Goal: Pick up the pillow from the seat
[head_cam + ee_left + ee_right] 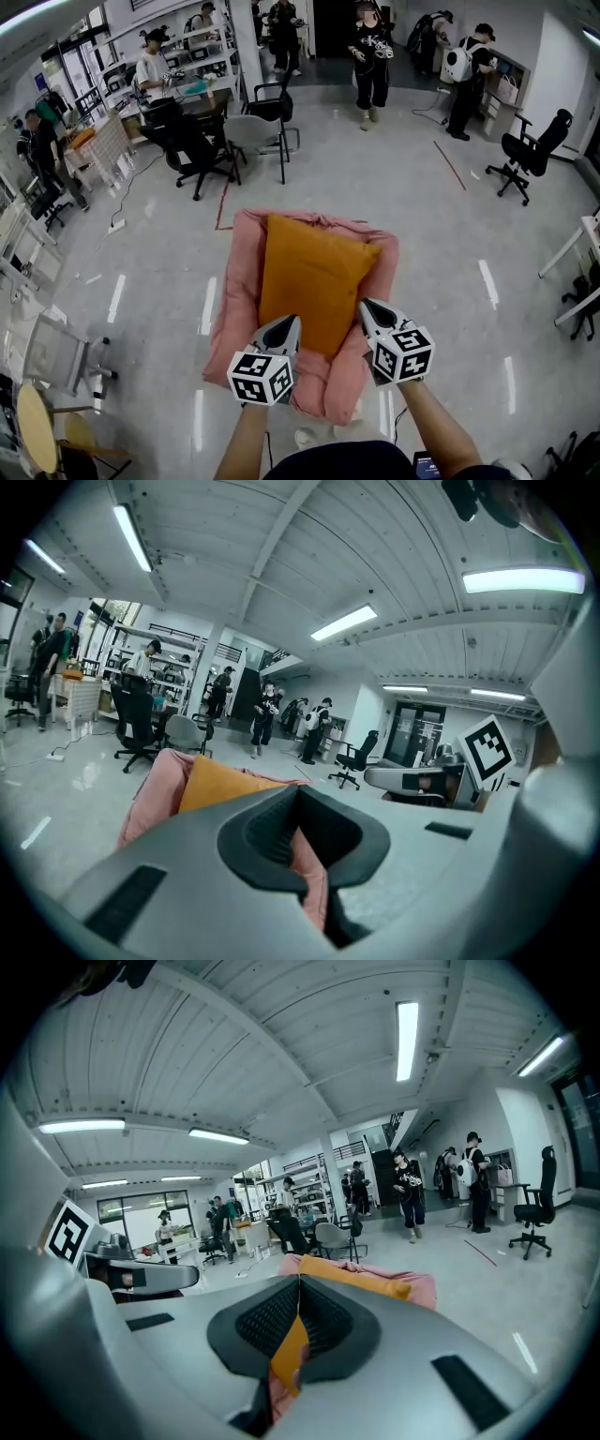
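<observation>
Head view: an orange pillow [314, 281], rectangular, plump and smooth-faced, lay flat in the hollow of a pink padded seat [236, 281], its long side running away from both grippers. The left gripper [289, 324] hung over the pillow's near left corner and the right gripper [367, 309] over its near right edge, the two well apart with the pillow's near end between them. The seat's puffy pink sides rose on either flank of the pillow, outside each gripper. In the left gripper view the left gripper [298, 794] had its jaws pressed together, only pink seat [155, 794] and orange pillow [220, 782] showing beyond them. The right gripper [300, 1283] likewise had its jaws pressed together, a sliver of orange pillow [366, 1279] visible through the slit. Past the seat's far end stood black office chairs [197, 145] and a grey chair [258, 131]; farther off, people [371, 56] stood on the glossy floor [403, 187]. A red tape line [450, 164] ran far ahead of the right gripper.
</observation>
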Action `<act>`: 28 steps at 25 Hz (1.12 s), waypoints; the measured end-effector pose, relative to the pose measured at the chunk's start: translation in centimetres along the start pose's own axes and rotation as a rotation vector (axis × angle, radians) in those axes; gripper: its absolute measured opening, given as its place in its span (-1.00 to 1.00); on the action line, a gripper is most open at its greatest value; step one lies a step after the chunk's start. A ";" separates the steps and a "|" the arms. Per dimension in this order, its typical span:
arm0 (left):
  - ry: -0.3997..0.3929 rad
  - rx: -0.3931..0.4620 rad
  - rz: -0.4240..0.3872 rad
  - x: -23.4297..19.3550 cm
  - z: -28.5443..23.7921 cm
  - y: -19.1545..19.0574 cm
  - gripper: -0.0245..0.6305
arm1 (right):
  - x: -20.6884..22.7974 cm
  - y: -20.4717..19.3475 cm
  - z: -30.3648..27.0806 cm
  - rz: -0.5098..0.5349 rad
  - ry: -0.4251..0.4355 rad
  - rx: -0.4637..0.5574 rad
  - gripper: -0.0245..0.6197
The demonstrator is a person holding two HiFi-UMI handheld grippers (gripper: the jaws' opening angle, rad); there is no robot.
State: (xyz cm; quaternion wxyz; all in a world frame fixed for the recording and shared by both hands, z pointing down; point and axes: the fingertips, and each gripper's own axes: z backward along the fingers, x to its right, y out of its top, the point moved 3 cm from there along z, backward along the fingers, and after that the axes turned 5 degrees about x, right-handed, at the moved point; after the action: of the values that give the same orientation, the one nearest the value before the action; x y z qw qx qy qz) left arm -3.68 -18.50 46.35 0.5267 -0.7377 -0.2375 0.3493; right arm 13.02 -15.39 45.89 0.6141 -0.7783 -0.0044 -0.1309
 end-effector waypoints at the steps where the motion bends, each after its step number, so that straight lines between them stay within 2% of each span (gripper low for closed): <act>1: 0.005 0.001 0.000 0.2 -0.5 0.1 -0.93 | 0.5 0.1 -0.1 -0.001 0.005 -0.001 -0.87; 17: 0.091 -0.044 -0.012 2.5 -6.8 -0.5 -0.93 | 7.7 -0.8 -3.1 -0.020 0.089 -0.080 -0.87; 24: 0.108 -0.086 -0.080 3.1 -7.7 -0.8 -0.93 | 8.9 -1.0 -4.4 -0.020 0.117 -0.113 -0.87; 28: 0.117 -0.081 -0.063 1.8 -8.0 -0.7 -0.93 | 8.7 -1.7 -5.5 -0.027 0.122 -0.131 -0.87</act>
State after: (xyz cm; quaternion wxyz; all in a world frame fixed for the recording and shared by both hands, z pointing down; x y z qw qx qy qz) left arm 3.59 -21.84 48.12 0.5200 -0.7698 -0.2434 0.2789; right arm 20.01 -21.55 50.46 0.5592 -0.8072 0.0311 -0.1863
